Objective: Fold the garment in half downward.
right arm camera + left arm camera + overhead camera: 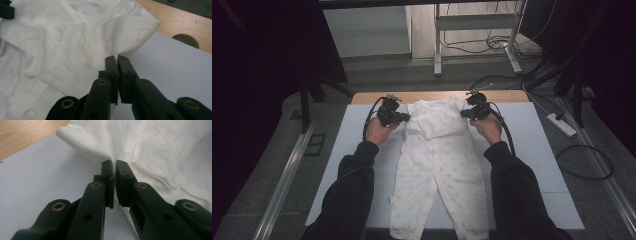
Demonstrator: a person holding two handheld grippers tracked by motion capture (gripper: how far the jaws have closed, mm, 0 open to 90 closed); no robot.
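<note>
Nearest the person, the two legs of the white baby suit (439, 175) hang over the near edge of the worktop (542, 165), which is covered by a pale sheet; broad bare strips of that sheet lie open on both sides of the garment. Further up, dark-sleeved forearms lead to the grippers at the suit's shoulders. The left gripper (406, 117) is clenched on the fabric at the suit's left shoulder edge, and the right gripper (464, 113) is clenched on the opposite shoulder edge; both sleeves appear folded inward over the chest. Beyond the collar a strip of bare wood (362, 97) marks the far edge of the worktop, then grey floor, a metal frame (438, 45) and loose cables (492, 45).

The left gripper view shows its black jaws pressed together with thin cloth (110, 142) pinched at the tips, a soft fold rising from the sheet. The right gripper view adds the ribbed neckline (100, 17), faint cloud-like prints in the weave, and a round dark knob (186, 40) on the wood.
</note>
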